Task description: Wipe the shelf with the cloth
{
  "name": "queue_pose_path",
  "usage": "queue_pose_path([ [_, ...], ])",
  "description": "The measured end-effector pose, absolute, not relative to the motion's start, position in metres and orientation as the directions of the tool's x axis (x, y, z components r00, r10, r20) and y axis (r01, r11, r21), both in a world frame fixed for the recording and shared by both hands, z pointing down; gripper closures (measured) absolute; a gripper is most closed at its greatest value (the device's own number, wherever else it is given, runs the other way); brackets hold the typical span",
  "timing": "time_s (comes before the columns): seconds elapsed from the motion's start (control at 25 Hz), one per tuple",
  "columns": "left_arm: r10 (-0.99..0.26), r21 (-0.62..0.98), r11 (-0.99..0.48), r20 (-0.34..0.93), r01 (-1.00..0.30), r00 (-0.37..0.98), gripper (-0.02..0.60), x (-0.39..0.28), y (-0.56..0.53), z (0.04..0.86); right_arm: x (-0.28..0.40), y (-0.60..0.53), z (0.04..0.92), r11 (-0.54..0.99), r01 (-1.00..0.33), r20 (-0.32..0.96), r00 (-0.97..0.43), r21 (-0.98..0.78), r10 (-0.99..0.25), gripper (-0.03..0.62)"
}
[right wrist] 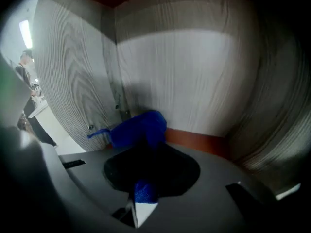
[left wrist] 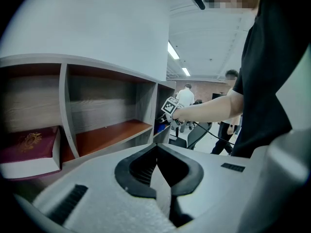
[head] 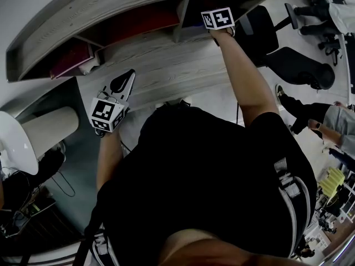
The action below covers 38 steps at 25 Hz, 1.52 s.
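Note:
A grey wooden shelf with red-brown compartment floors hangs on the wall. My right gripper reaches into the right-hand compartment, its jaws hidden there in the head view. In the right gripper view it is shut on a blue cloth, bunched just over the compartment's floor strip near the back left corner. My left gripper hovers in front of the shelf's lower edge, jaws shut with nothing between them. From the left gripper view, the right gripper shows at the end compartment.
A maroon book lies in the left compartment. Black office chairs stand to the right and people walk beyond them. A white rounded object sits at the lower left.

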<state>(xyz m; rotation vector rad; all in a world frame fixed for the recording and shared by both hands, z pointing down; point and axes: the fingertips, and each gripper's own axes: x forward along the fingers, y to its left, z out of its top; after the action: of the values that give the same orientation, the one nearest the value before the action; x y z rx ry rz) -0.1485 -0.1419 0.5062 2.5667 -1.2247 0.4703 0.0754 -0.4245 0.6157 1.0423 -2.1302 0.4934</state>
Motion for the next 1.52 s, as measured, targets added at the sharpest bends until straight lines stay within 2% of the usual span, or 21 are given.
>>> queue_pose_path([
  [0.76, -0.664, 0.105, -0.651, 0.401, -0.751, 0.631, 0.565, -0.132, -0.151, 0.512, 0.156, -0.447, 0.617, 0.490, -0.869, 0.764, -0.272, 0.066, -0.585, 0.537],
  [1.52, -0.666, 0.104, -0.648, 0.405, -0.755, 0.627, 0.565, -0.132, -0.143, 0.511, 0.161, -0.446, 0.617, 0.493, -0.860, 0.788, -0.212, 0.130, -0.578, 0.537],
])
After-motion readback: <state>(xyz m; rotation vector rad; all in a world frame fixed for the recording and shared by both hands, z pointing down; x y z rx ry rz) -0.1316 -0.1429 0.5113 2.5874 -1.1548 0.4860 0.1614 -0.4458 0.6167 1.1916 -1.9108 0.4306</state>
